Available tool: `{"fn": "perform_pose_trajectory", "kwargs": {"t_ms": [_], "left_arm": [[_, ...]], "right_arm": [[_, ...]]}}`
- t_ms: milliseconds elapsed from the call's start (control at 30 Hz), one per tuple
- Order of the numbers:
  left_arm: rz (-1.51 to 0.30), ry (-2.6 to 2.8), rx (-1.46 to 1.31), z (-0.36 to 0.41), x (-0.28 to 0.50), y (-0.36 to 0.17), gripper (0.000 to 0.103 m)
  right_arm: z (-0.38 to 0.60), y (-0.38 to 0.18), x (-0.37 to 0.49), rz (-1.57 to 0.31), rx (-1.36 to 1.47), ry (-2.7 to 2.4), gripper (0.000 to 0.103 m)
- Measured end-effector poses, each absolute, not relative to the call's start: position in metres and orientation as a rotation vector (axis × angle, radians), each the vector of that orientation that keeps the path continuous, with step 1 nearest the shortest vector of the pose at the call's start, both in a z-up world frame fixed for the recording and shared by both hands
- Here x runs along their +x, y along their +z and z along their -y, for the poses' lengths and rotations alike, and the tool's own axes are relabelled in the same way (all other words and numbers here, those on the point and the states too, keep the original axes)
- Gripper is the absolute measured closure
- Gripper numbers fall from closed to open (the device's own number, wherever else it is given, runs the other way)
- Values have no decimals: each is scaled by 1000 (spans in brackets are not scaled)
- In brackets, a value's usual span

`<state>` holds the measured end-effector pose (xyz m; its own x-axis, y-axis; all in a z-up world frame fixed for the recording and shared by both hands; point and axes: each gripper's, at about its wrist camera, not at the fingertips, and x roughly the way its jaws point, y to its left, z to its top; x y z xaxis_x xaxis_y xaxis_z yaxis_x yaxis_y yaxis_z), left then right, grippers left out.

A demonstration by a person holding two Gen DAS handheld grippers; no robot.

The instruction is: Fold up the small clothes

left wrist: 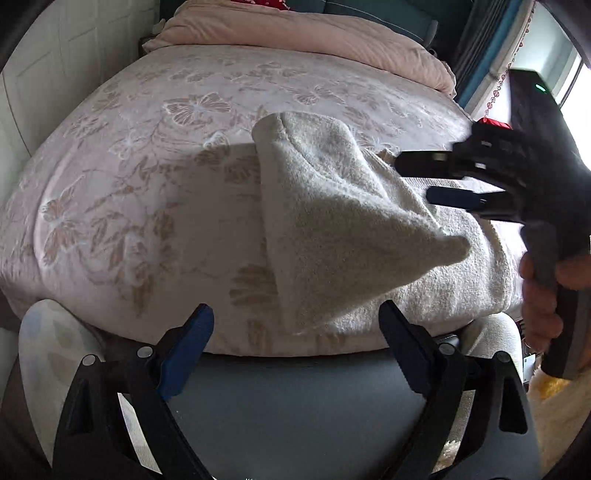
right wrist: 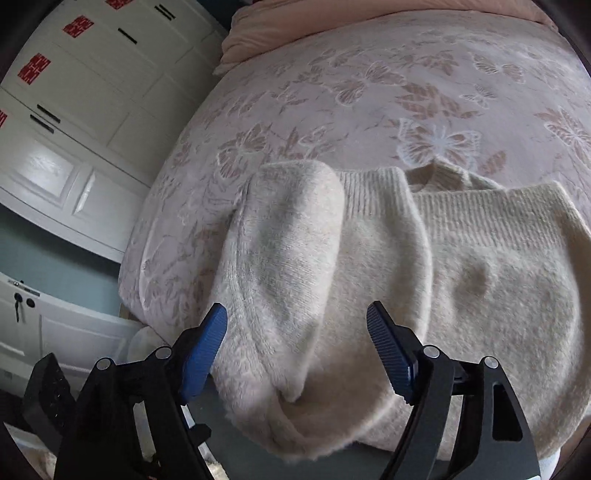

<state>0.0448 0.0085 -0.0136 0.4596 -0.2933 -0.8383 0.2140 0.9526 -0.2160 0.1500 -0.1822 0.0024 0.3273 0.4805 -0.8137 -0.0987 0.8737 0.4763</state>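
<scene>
Left wrist view: a cream sweater (left wrist: 332,221) is seen lying on the bedspread (left wrist: 147,184), at 1 o'clock from the left gripper (left wrist: 295,332), whose jaws are spread wide and empty. The right gripper (right wrist: 295,347) is likewise held wide open over the sweater's folded sleeve (right wrist: 280,258), nothing being gripped.

Pink bedspread (left wrist: 155,155) patterned with butterflies and leaves, covering the bed; folded pink quilt (left wrist: 295,33) at its far end; white panelled wardrobe doors (right wrist: 74,110) with red paper squares (right wrist: 35,68) beside
</scene>
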Motion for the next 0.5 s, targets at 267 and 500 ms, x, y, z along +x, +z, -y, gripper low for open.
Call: {"fn": "perform_pose_trajectory", "kwargs": {"t_ms": [267, 500], "left_arm": [[-1045, -358, -82, -9, 36, -13, 14], [-1112, -370, -112, -4, 46, -33, 14]], "right_arm": [[185, 20, 120, -1088, 370, 374, 92], [231, -35, 116, -1253, 238, 101, 66]]}}
